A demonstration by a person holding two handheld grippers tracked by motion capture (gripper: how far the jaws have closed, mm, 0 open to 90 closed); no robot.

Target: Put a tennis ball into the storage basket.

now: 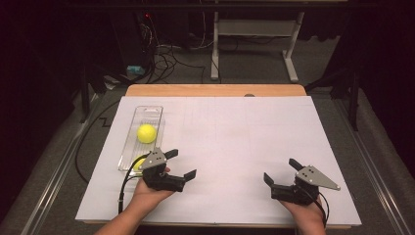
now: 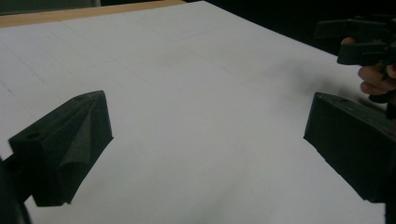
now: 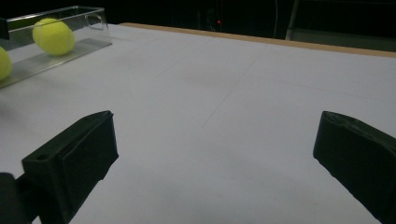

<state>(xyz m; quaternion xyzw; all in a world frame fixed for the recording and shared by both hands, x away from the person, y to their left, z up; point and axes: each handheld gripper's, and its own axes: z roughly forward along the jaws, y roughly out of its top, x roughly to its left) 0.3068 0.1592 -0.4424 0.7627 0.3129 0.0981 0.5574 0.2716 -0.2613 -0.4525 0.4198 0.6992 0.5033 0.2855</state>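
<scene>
We hold the left gripper (image 1: pixel 180 164) and right gripper (image 1: pixel 281 171) jaws wide, empty, over white paper (image 1: pixel 235 137); two yellow balls (image 1: pixel 146 133) lie in a clear tray (image 1: pixel 152 112) just beyond the left gripper.

Open white sheet (image 1: pixel 235 142) ahead; clear tray (image 1: pixel 142 137) with seemingly two balls blocks the left.

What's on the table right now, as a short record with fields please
surface: white table
tray: clear plastic tray at left, lengthwise
balls: two yellow balls in the tray, far one, near one partly behind the left gripper
left gripper: open, holding nothing, beside the tray's near end
right gripper: open, holding nothing, near right
</scene>
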